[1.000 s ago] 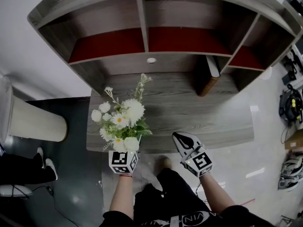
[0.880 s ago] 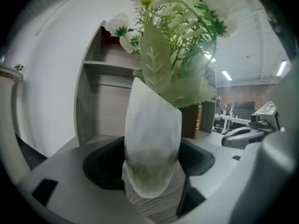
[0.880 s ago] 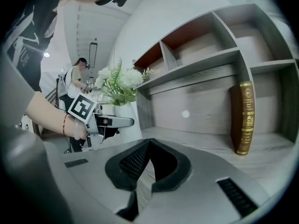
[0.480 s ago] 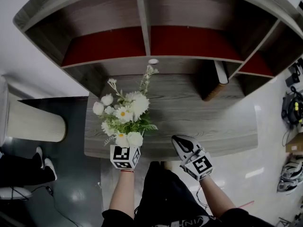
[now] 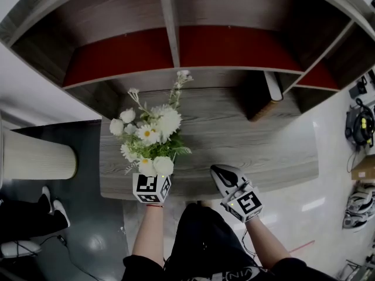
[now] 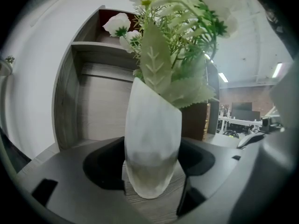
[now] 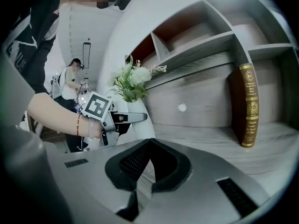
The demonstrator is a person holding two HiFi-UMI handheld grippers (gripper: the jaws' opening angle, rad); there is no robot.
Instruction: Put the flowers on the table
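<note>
A bunch of white flowers [image 5: 150,138] with green leaves stands in a white vase [image 6: 152,143]. My left gripper [image 5: 153,183] is shut on the vase, with a jaw on each side of its lower body [image 6: 152,171]. The vase is upright just over the front left of the grey wooden table [image 5: 263,151]; whether its base touches the wood I cannot tell. My right gripper [image 5: 225,177] is shut on nothing at the table's front edge, to the right of the flowers. The right gripper view [image 7: 149,143] shows the flowers [image 7: 133,80] and the left gripper [image 7: 110,115] to its left.
A shelf unit with red back panels [image 5: 234,43] rises behind the table. A brown book [image 5: 270,86] stands upright at the back right [image 7: 248,106]. On the floor are a cream cylinder [image 5: 35,157] at the left, someone's shoes [image 5: 50,201], and gear [image 5: 360,127] at the right.
The left gripper has carried the vase slightly forward, from the table's front edge to over its surface. The view has drawn closer to the shelf. The right gripper has barely moved.
</note>
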